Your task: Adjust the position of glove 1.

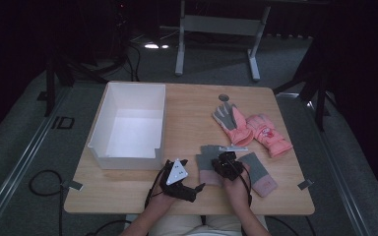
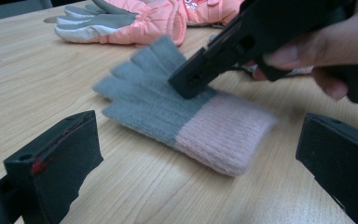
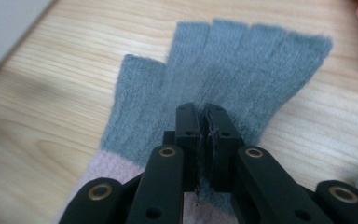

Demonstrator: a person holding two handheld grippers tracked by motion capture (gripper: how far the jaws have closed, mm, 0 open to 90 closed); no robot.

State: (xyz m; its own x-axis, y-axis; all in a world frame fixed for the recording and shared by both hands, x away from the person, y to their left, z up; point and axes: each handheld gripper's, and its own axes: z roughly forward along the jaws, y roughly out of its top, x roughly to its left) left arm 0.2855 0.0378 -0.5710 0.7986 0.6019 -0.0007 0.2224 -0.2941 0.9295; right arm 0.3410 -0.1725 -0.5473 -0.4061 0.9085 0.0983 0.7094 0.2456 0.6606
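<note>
Item: knit glove point(image 3: 223, 74), grey fingers w/ pink cuff, fingerless type. Lies flat on table point(image 1: 187, 123) at near edge, just right of white bin point(image 1: 128, 123); its twin point(image 1: 258, 174) lies just beside it on the right.

Handling (est.): v. light, soft, floppy; will drape and fold when lifted. Not fragile, not slippery; yarn grips the pads but could snag.

Hold point: a pinch of fabric at palm centre works; cuff edge is thicker, prob. surer.

Right gripper point(image 3: 204, 123): jaws nearly together, pinching a fold of grey knit mid-palm.

Left gripper point(image 2: 200, 154): jaws wide apart, nothing between, hovering near the cuff.

Also present: padded pink ski gloves point(image 1: 256, 130), farther back, well apart.
</note>
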